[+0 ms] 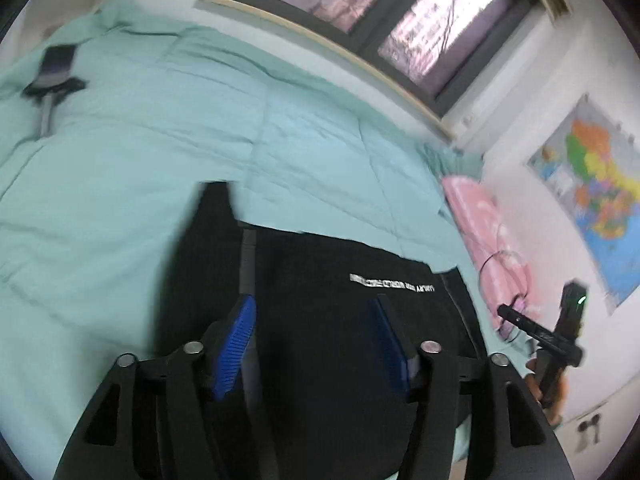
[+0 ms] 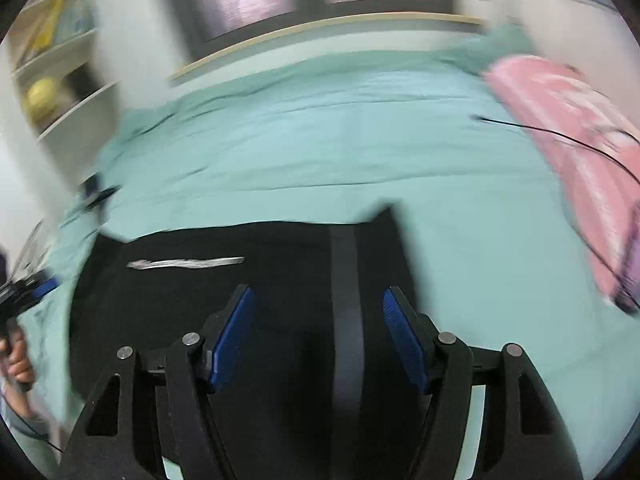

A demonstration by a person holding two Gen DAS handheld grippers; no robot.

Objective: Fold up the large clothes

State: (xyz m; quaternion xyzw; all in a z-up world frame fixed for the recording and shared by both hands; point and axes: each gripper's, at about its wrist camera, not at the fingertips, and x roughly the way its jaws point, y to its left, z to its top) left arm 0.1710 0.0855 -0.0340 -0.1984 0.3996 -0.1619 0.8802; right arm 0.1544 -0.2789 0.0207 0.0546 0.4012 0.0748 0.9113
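A large black garment (image 1: 328, 312) with a white line of text and a grey stripe lies on the mint-green bed (image 1: 140, 152). My left gripper (image 1: 314, 312) is open, its blue pads apart just above the garment's left part. The garment also shows in the right wrist view (image 2: 256, 280), with the grey stripe (image 2: 346, 320) running between the pads. My right gripper (image 2: 318, 308) is open above the garment's right part. The right gripper also shows in the left wrist view (image 1: 552, 340), and the left one at the right wrist view's left edge (image 2: 16, 300). Both views are motion-blurred.
A pink pillow (image 1: 484, 232) with a thin black cable lies at the bed's right end, also in the right wrist view (image 2: 568, 132). A dark phone-like object (image 1: 56, 68) lies at the bed's far left. A window (image 1: 380, 12), a wall map (image 1: 600, 200) and shelves (image 2: 52, 60) surround the bed.
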